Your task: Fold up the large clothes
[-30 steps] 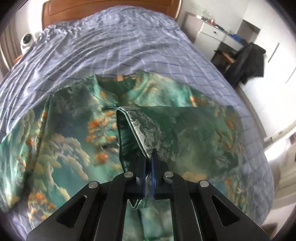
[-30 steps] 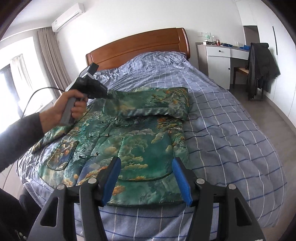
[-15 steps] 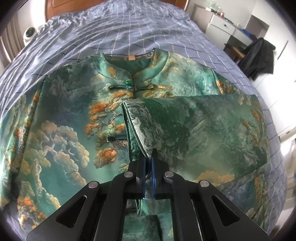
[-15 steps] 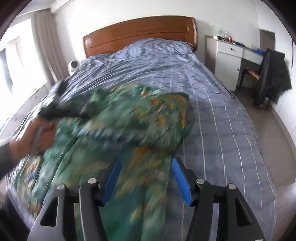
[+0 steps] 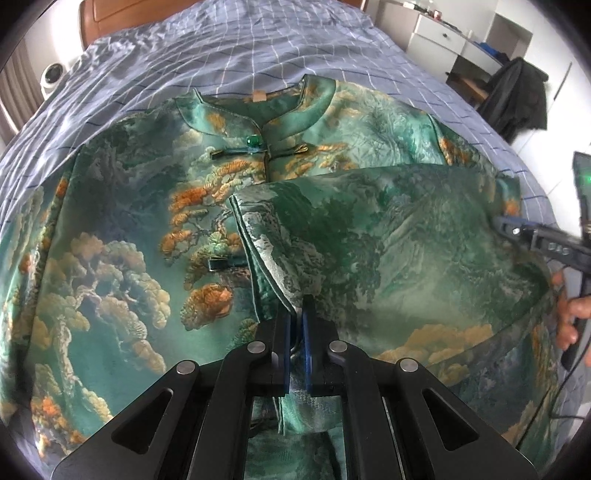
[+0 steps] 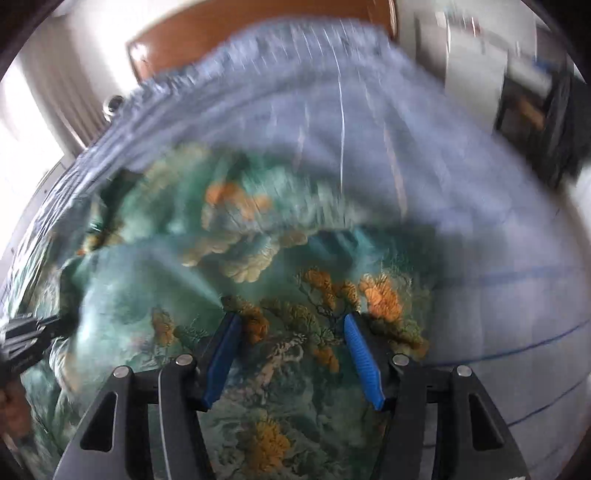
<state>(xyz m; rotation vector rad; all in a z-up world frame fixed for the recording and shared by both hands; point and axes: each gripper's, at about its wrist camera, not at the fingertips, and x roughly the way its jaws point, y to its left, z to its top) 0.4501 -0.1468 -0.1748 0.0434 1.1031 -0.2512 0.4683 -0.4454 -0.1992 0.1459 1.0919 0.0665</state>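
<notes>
A green patterned jacket (image 5: 122,258) lies flat, front up, on the blue checked bed (image 5: 258,40), its collar (image 5: 258,107) toward the wooden headboard (image 6: 258,40) and its long axis running down the bed's length. One sleeve (image 5: 388,236) is folded crosswise over the chest. The left tongs (image 5: 295,321) are clamped on that sleeve's cuff. The right tongs (image 6: 291,332) stand half-wide and empty above the jacket's edge.

jacket (image 5: 122,236) flat on bed (image 5: 229,48) | collar toward headboard (image 5: 110,11) | sleeve (image 5: 388,236) folded across its front | my left gripper (image 5: 295,321) pinching cuff | my right gripper (image 6: 291,332) over jacket's edge
</notes>
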